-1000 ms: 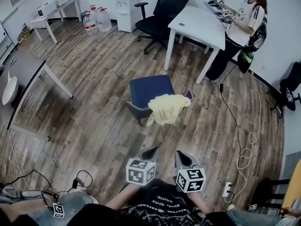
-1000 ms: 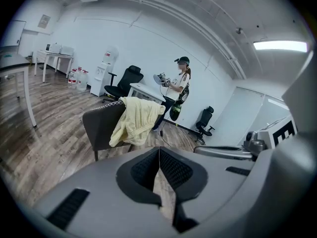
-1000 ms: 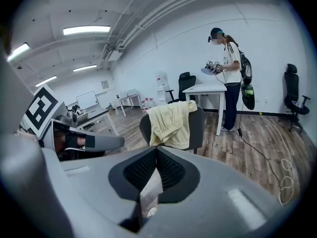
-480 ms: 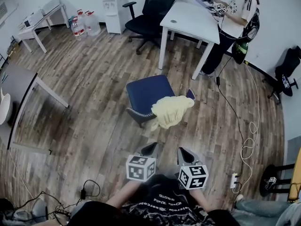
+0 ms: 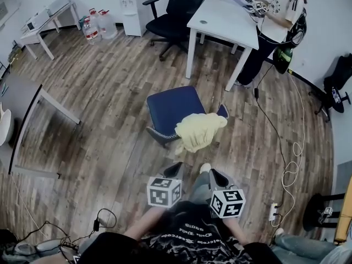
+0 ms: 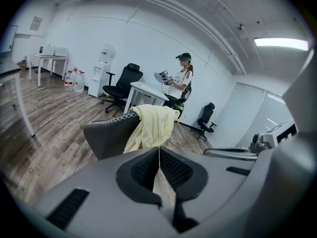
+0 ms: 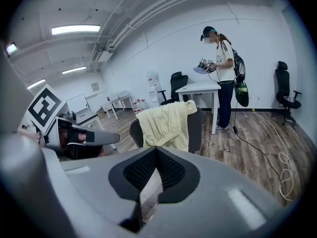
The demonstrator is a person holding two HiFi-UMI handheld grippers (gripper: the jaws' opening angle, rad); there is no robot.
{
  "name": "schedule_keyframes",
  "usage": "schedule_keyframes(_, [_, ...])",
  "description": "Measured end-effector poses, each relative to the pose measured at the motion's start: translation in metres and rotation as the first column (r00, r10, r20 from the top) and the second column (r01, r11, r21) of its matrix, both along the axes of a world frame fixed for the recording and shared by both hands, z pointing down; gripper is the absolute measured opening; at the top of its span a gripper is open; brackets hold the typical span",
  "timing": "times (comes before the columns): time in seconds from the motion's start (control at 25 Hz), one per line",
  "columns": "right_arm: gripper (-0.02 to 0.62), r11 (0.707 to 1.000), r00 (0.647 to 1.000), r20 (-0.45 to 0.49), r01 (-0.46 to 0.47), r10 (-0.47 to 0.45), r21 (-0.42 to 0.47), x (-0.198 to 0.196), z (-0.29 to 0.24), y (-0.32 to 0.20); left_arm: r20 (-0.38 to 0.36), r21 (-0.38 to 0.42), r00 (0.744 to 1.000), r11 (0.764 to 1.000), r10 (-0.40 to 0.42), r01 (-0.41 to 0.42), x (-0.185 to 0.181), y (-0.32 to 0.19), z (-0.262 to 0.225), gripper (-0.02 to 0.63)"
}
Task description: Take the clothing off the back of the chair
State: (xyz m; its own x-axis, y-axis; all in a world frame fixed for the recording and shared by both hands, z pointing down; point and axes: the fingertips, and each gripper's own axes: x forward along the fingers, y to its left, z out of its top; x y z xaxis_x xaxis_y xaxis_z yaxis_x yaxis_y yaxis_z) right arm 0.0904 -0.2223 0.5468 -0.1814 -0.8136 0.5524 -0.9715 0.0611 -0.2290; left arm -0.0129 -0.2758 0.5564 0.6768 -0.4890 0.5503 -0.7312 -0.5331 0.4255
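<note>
The pale yellow cloth top (image 5: 199, 131) hangs over the back of the blue-seated chair with the dark grey back (image 5: 170, 108). It is straight ahead of both tools and well apart from them. The left gripper (image 5: 175, 172) has its jaws pressed together with nothing between them, and so does the right gripper (image 5: 217, 177). From the head view the tips are hard to make out because the marker cubes sit in front of them. The chair's legs are hidden under the seat there. In the right gripper view the top covers much of the chair back, and the gripper's own grey body cuts off the bottom of the chair. In the left gripper view the top's lower edge also drops behind the gripper's body. Far beyond the tools, a person stands by a white table (image 5: 223, 21) — their head is cut off at the top edge. Since a second ago, a shoe (image 5: 204, 168) and a leg have come into view between the two grippers, and both tools have stayed shut.
</note>
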Motion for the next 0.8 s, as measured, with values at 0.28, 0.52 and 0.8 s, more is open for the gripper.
schedule_keyframes(0.28, [0.002,0.999,0.999,-0.015,0.031,-0.031,0.012,0.029,-0.004,-0.043,0.026,-0.018,0.996,0.996,-0.090,0.091,0.011,-0.033,0.002,0.011])
schedule_keyframes(0.52, [0.200,0.994,0.994,-0.008,0.112,-0.112,-0.019,0.037,0.001,-0.079,0.047,-0.045,0.982,0.981,-0.185,0.187,0.016,-0.057,0.009,0.031])
schedule_keyframes(0.8, [0.319,0.991,0.988,-0.088,0.131,-0.130,0.001,0.046,-0.003,-0.115,0.061,-0.082,0.970,0.968,-0.233,0.238,0.017,-0.076,0.013,0.188])
